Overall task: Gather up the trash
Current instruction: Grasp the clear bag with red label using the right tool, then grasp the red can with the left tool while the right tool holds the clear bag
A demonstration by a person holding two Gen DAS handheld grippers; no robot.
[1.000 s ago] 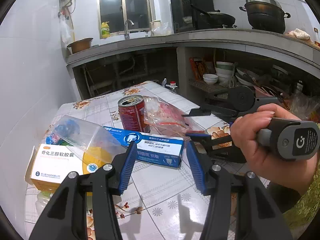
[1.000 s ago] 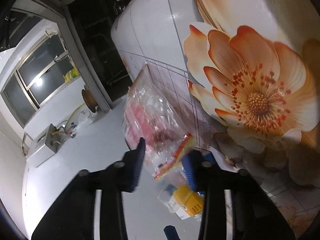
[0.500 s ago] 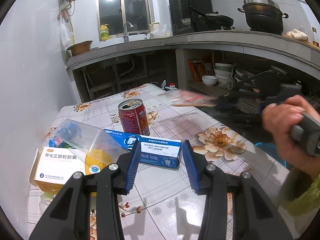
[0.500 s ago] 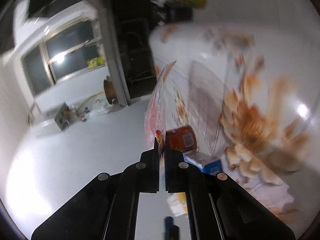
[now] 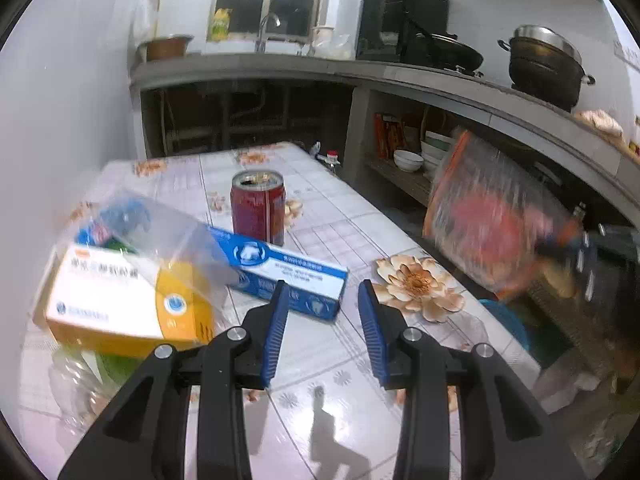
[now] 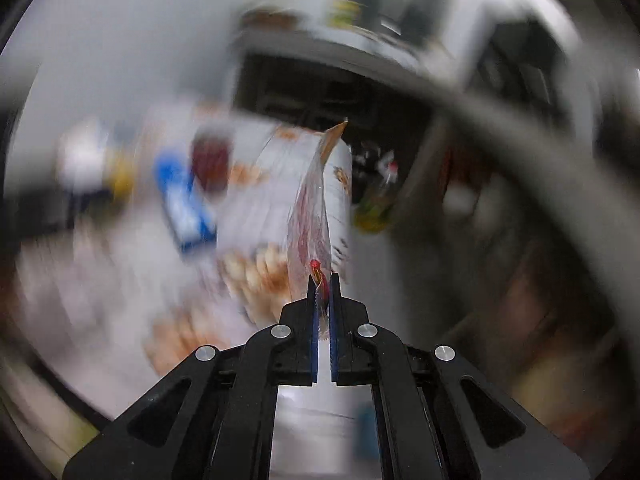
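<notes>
My right gripper [image 6: 323, 280] is shut on the edge of a clear plastic snack bag with red print [image 6: 314, 216]. It holds the bag in the air off the table's right side, where it shows blurred in the left wrist view [image 5: 492, 224]. My left gripper [image 5: 322, 300] is open and empty above the floral table [image 5: 344, 360]. In front of it lie a blue and white box [image 5: 288, 272], a red can [image 5: 258, 208] standing upright, and an orange and white medicine box [image 5: 120, 300] under a clear plastic bag [image 5: 160, 232].
A blue bin [image 5: 508, 324] stands on the floor beside the table's right edge, below the held bag. A concrete counter [image 5: 400, 72] with pots runs along the back and right. A white wall [image 5: 60, 100] borders the table's left side.
My right gripper closed on the snack bag, lifted it off the table and swung it out to the right. My left gripper stayed open and shifted slightly.
</notes>
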